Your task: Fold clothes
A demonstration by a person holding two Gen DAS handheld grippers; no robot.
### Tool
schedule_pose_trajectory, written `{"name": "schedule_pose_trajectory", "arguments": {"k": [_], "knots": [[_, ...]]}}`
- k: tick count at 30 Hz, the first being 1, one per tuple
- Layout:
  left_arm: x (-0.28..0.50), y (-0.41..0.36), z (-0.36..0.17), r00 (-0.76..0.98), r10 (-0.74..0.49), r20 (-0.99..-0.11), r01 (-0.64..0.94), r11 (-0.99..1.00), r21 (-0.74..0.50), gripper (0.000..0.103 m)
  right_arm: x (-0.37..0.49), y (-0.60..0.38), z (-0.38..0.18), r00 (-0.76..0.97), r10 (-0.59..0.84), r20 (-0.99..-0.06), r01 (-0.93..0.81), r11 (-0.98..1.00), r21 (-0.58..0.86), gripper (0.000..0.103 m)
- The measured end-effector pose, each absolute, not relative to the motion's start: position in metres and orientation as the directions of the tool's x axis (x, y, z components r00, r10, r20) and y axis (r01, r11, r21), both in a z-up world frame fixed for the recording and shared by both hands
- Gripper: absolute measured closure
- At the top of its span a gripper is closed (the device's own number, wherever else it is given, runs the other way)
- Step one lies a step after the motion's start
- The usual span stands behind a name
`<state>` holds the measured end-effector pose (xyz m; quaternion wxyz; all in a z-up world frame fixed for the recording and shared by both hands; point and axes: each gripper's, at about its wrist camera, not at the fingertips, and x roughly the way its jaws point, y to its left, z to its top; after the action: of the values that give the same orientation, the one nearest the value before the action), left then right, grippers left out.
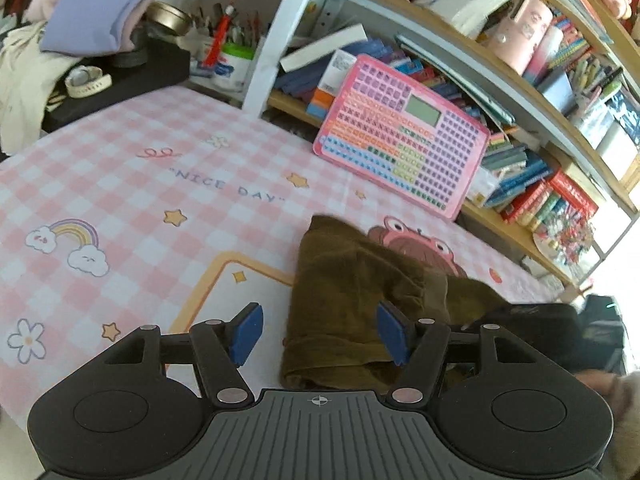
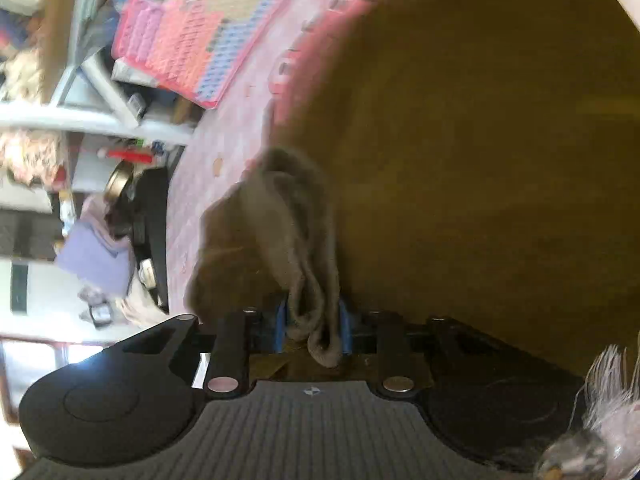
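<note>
Corduroy-like olive-brown cloth, a soft folded garment (image 1: 352, 304), lies on the pink checked bedspread with printed rainbow and stars (image 1: 120, 184), near the pink and purple button-covered toy tablet (image 1: 404, 136) that leans against the wooden bookshelf crammed with books (image 1: 532, 92). The left gripper (image 1: 320, 332) hangs spread wide over the garment's near edge, its blue pads on either side of the cloth and gripping nothing. The right gripper (image 2: 312, 328) is clamped onto a bunched grey-brown fold of the same garment (image 2: 300, 240), several layers squeezed between its blue pads.

My worry is that thick bundle: pinched as a wad, some layers could slip out when it is pulled, and the fold would come out crooked. The left gripper, if it closes where it hovers, looks likely to catch only the top layer. The tablet is near enough that a swung cloth end might knock it flat.

From the left wrist view the garment's long axis runs away from the gripper towards the shelf, its far end narrower and pointing at the tablet. The right wrist view is too blurred to confirm that.
</note>
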<state>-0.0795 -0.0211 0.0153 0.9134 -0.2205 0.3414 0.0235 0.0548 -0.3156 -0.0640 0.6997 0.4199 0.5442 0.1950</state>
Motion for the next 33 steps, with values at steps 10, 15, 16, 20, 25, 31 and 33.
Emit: {"name": "schedule_pose_trajectory", "arguments": {"k": [10,15,16,20,25,31,33], "knots": [[-0.065,-0.020,0.008,0.746,-0.184,-0.641,-0.127,0.904,-0.408,0.039,0.026,-0.340,-0.065,0.392,0.718,-0.575,0.215,0.536,0.816,0.055],[-0.054,-0.026,0.010,0.746,-0.224,-0.627,-0.079,0.905,-0.417,0.039,0.013,-0.345,-0.043,0.434,0.649,-0.625,0.160,0.627,0.763,0.053],[-0.051,-0.027,0.011,0.746,-0.232,-0.624,-0.068,0.906,-0.418,0.039,0.009,-0.350,-0.038,0.452,0.630,-0.631,0.149,0.644,0.750,0.053],[-0.043,-0.035,0.011,0.738,-0.275,-0.616,-0.023,0.903,-0.430,0.039,-0.012,-0.368,-0.012,0.556,0.487,-0.674,0.094,0.769,0.633,0.050],[-0.038,-0.043,0.012,0.723,-0.326,-0.609,0.039,0.899,-0.436,0.039,-0.042,-0.382,0.005,0.638,0.283,-0.717,0.100,0.892,0.441,0.050],[-0.042,-0.045,0.008,0.681,-0.371,-0.631,0.099,0.901,-0.423,0.036,-0.067,-0.366,0.006,0.647,0.132,-0.751,0.164,0.938,0.306,0.044],[-0.045,-0.044,0.005,0.665,-0.389,-0.638,0.120,0.898,-0.423,0.034,-0.074,-0.354,0.006,0.640,0.126,-0.758,0.159,0.944,0.291,0.038]]}}
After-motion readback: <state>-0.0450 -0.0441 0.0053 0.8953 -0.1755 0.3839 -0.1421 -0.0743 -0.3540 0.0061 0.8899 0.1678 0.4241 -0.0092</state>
